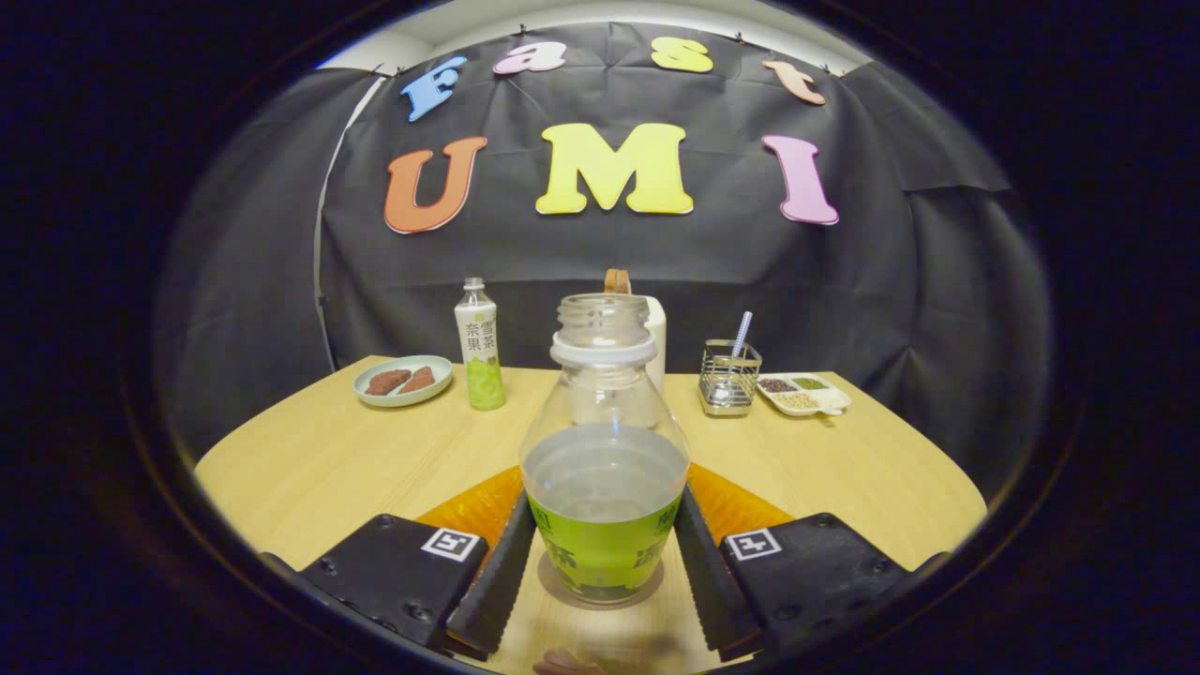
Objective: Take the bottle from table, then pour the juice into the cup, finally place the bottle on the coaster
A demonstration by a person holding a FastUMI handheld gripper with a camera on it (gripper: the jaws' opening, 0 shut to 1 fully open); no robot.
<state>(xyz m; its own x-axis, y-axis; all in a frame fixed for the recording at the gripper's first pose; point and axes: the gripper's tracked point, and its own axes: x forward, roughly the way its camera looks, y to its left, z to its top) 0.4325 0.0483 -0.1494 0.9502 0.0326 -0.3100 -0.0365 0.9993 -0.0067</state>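
The clear bottle (605, 487) stands upright between my fingers, uncapped, with a green label and liquid up to its shoulder. Its base rests on a round brownish coaster (553, 583) on the wooden table (319, 469). My gripper (605, 562) is shut on the bottle, both black ribbed fingers (497, 577) pressing against its labelled sides. A white container (657, 342), perhaps the cup, stands beyond the bottle and is mostly hidden by its neck. A brown piece (616, 279) shows above it.
An orange ribbed thing (473, 506) lies just behind the bottle, showing on both sides of it. Farther back stand a second green-labelled bottle (480, 347), a plate with brown pieces (402, 381), a wire holder with a straw (730, 375) and a divided dish (804, 394).
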